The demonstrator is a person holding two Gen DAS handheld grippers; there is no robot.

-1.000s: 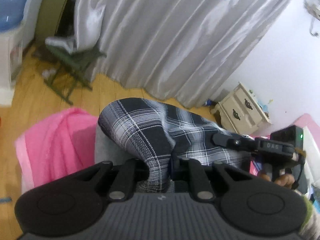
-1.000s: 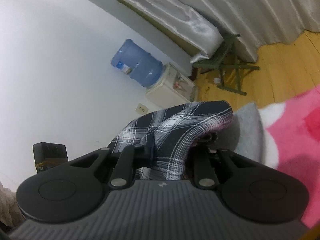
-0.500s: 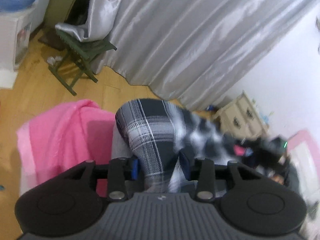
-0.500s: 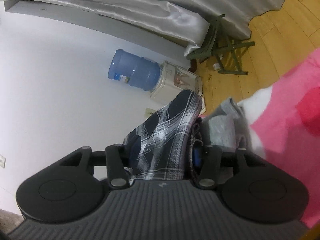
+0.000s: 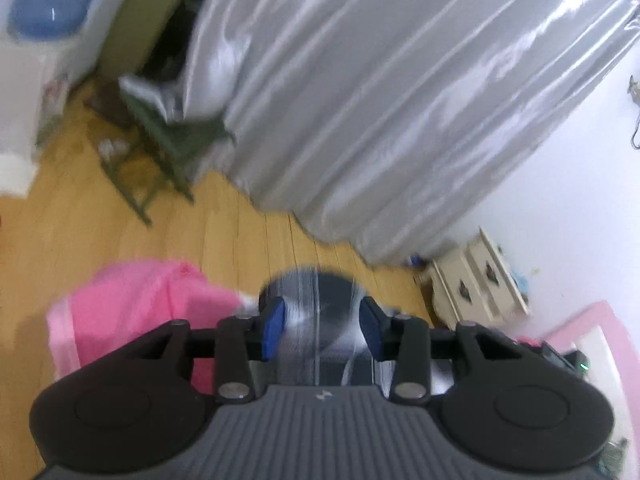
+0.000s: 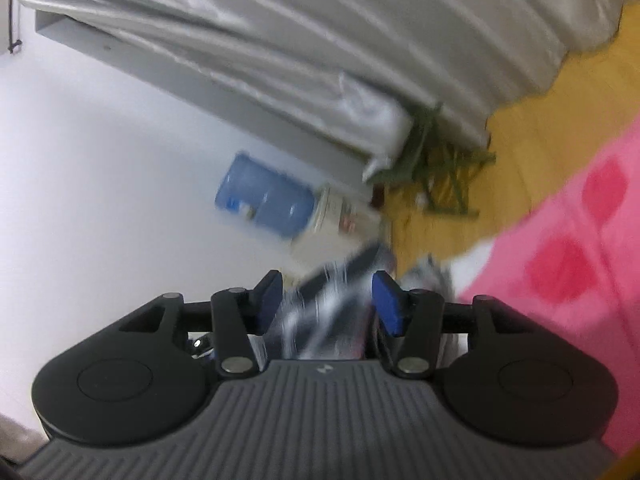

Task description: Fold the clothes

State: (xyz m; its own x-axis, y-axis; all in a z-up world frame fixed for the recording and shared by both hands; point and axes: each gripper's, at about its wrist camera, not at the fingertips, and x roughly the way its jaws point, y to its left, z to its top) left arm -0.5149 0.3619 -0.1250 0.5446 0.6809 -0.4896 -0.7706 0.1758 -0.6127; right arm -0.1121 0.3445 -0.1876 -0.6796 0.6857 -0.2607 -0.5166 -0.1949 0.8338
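A black-and-white plaid garment [image 5: 320,292] lies blurred between the blue pads of my left gripper [image 5: 322,320], whose jaws are opening and stand apart from the cloth. In the right wrist view the same plaid garment [image 6: 332,316] slumps between the pads of my right gripper [image 6: 329,300], also opening, with gaps at both sides. A grey cloth [image 6: 432,276] shows just right of it. Everything rests on a pink blanket [image 5: 132,312], also seen as a pink blanket [image 6: 560,272] with red patches at the right.
A silver curtain [image 5: 380,100] hangs behind. A green folding stool [image 5: 160,152] stands on the wooden floor [image 5: 240,240]. A water dispenser with a blue bottle [image 6: 264,204] is by the white wall. A cream drawer cabinet [image 5: 476,284] sits at the right.
Both grippers went from shut on the plaid garment to open. The cloth has sunk low between the pads. Both hands have shifted, and the views are blurred by motion.
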